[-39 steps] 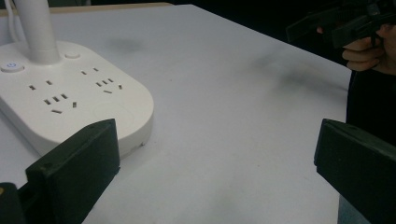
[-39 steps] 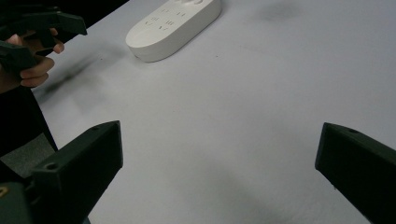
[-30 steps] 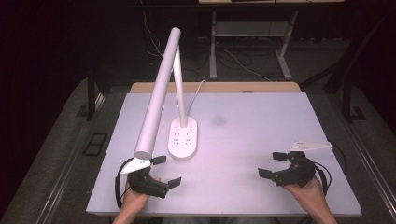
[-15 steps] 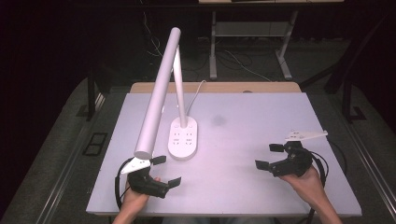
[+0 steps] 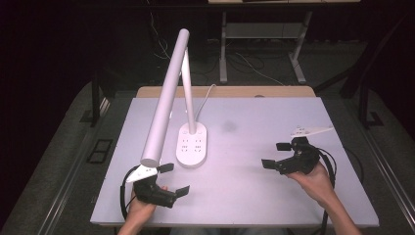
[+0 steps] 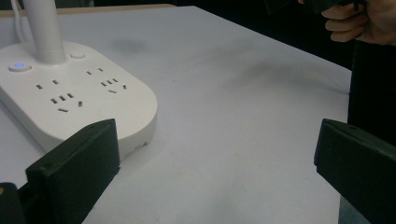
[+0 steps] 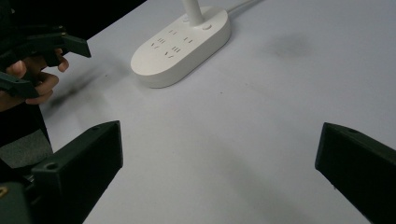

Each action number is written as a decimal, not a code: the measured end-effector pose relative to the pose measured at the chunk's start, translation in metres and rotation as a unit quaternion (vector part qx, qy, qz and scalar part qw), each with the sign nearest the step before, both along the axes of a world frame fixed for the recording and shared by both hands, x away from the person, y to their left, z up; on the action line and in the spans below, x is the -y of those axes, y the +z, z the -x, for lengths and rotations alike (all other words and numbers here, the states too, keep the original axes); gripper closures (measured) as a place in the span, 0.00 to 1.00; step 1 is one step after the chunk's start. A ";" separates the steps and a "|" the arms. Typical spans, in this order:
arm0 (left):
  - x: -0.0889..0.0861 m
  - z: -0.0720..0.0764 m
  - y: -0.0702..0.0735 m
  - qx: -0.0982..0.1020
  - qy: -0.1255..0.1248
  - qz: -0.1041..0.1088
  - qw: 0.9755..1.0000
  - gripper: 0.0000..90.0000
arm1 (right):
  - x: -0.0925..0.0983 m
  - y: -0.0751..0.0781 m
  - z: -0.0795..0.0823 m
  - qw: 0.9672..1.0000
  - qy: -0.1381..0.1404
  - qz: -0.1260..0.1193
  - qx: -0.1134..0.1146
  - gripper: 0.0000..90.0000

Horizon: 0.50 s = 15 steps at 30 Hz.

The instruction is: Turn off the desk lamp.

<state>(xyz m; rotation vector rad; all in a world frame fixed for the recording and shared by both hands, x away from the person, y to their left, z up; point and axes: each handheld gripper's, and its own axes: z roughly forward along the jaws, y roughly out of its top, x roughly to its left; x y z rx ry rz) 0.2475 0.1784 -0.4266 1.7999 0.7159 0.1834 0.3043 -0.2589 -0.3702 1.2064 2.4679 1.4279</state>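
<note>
High view: right tool spread, shifted toward lamp base; left tool spread, unmoved.

Dark lab: bare table, floor cables

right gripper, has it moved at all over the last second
Yes. The right gripper has shifted left, toward the lamp base, and slightly farther from the table's near edge.

A white desk lamp with a smooth, satin plastic tube and a glossy socket-strip base stands on a matt, pale grey table edged at the rear by a wooden strip; both grippers' jaws look like matt black plastic.
</note>
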 end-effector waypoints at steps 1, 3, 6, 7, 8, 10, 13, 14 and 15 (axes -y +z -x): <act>0.000 0.000 0.000 0.000 0.000 0.000 1.000 0.00 | 0.000 0.000 0.000 1.000 0.000 0.000 0.000 0.01; 0.000 0.000 0.000 0.000 0.000 0.000 1.000 0.00 | -0.004 0.001 -0.005 1.000 0.005 0.003 -0.001 0.01; 0.000 0.000 0.000 0.000 0.000 -0.001 1.000 0.00 | -0.007 0.003 -0.008 1.000 0.009 0.008 -0.001 0.01; 0.000 0.000 0.000 0.000 0.000 0.000 1.000 0.00 | -0.009 0.004 -0.010 1.000 0.010 0.008 -0.001 0.01; 0.000 0.000 0.000 0.000 0.000 -0.001 1.000 0.00 | -0.010 0.005 -0.011 1.000 0.012 0.008 -0.002 0.01; 0.000 0.000 0.000 0.000 0.000 0.000 1.000 0.00 | -0.014 0.007 -0.015 1.000 0.016 0.011 -0.001 0.01; -0.001 0.000 0.000 0.000 0.000 0.000 1.000 0.00 | -0.020 0.009 -0.020 1.000 0.021 0.014 0.000 0.01; -0.001 0.000 0.000 0.000 0.000 0.000 1.000 0.00 | -0.021 0.010 -0.021 1.000 0.022 0.015 -0.002 0.01; -0.001 0.000 0.000 0.001 0.000 -0.001 1.000 0.00 | -0.023 0.010 -0.023 1.000 0.022 0.017 -0.003 0.01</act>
